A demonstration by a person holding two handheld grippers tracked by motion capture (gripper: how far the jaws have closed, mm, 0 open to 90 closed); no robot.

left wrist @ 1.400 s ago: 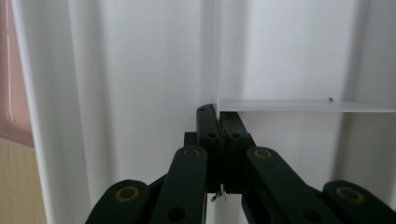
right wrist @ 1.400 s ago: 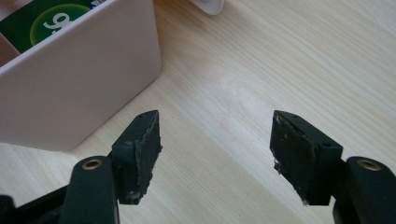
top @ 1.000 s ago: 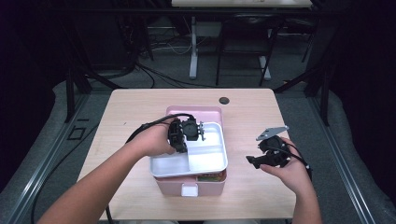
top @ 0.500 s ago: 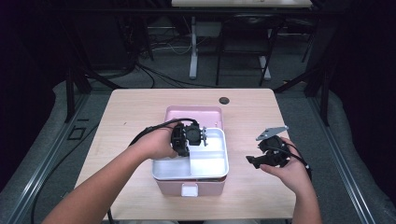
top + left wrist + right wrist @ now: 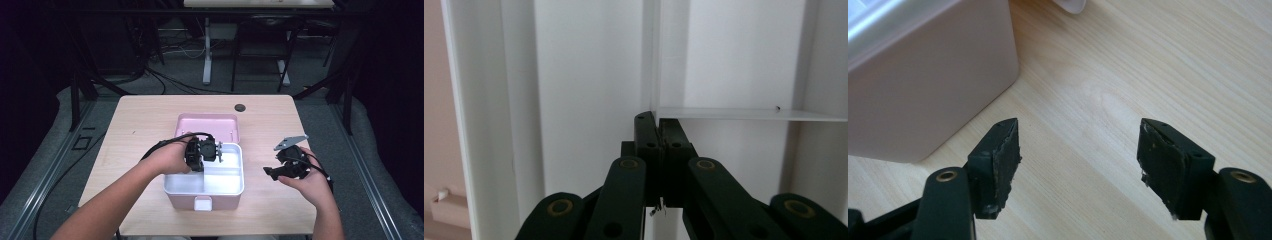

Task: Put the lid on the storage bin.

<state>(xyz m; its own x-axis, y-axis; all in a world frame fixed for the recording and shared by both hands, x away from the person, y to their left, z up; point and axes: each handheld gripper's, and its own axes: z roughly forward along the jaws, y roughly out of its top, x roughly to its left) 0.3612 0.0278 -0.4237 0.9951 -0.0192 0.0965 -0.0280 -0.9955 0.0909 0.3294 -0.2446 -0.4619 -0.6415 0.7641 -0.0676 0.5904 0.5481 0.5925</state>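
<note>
A pink box (image 5: pixel 186 202) sits in the middle of the wooden table (image 5: pixel 135 130), its lid (image 5: pixel 207 125) lying open behind it. A white tray (image 5: pixel 225 186) with dividers rests in the box. My left gripper (image 5: pixel 209 152) reaches over the tray's far left part. In the left gripper view, that gripper (image 5: pixel 658 122) is shut on the thin white divider (image 5: pixel 654 60). My right gripper (image 5: pixel 271 172) is held just above the table to the right of the box. It (image 5: pixel 1078 145) stands open with nothing between its fingers, and the box's pink wall (image 5: pixel 923 75) is at its left.
A small black round cap (image 5: pixel 240 107) lies near the table's far edge. A white latch (image 5: pixel 202 204) sticks out at the box's front. Bare wood lies on both sides of the box. Dark frames and cables stand beyond the table.
The left gripper and the white tray have shifted a little toward the person, uncovering more of the pink lid. The right gripper has stayed still.
</note>
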